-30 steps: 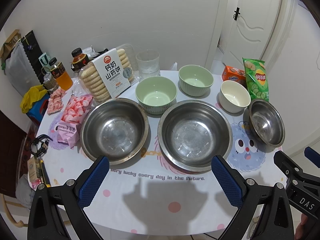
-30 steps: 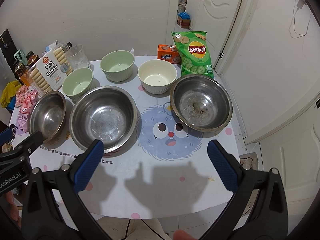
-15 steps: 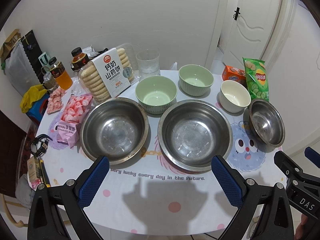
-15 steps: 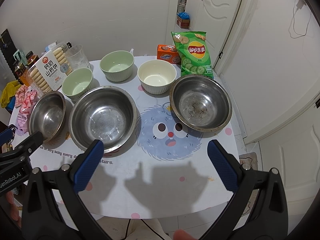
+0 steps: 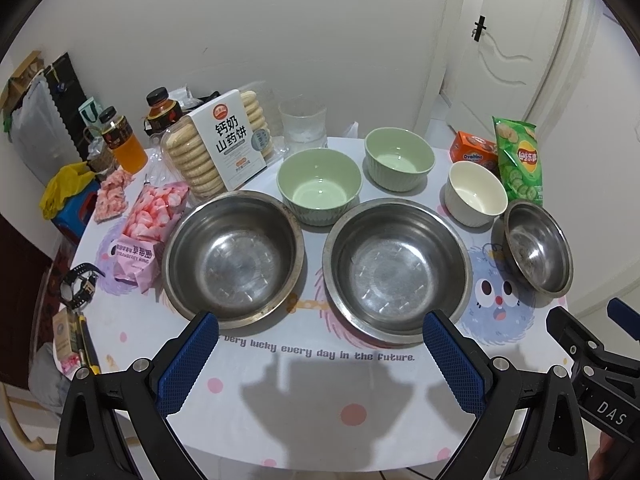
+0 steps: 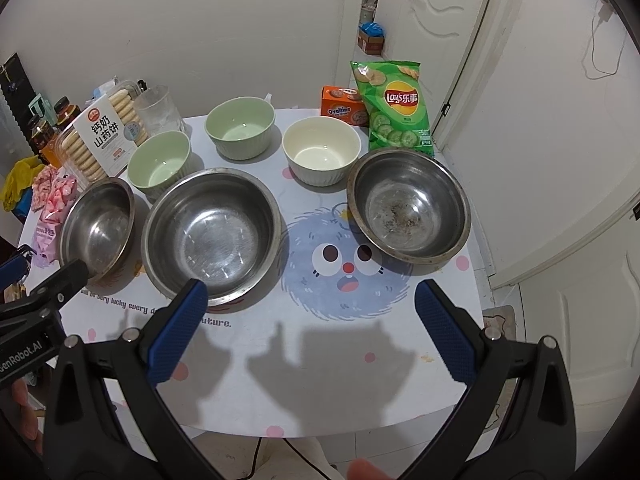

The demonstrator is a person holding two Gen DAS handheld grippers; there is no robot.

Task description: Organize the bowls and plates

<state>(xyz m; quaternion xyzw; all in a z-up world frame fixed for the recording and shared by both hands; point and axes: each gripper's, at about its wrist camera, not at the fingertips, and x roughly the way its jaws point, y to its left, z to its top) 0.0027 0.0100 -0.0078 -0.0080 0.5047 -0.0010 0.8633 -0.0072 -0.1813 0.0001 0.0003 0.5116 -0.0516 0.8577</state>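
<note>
Three steel bowls stand in a row on the table: a left one, a middle one and a right one. Behind them sit two green ribbed bowls and a cream bowl. My left gripper hangs open above the near table edge, in front of the left and middle steel bowls, holding nothing. Just as empty, my right gripper stands open over the cartoon print, between the middle and right steel bowls.
A biscuit box, a glass, drink bottles and pink snack bags crowd the back left. A chips bag and an orange box stand back right. A watch lies at the left edge.
</note>
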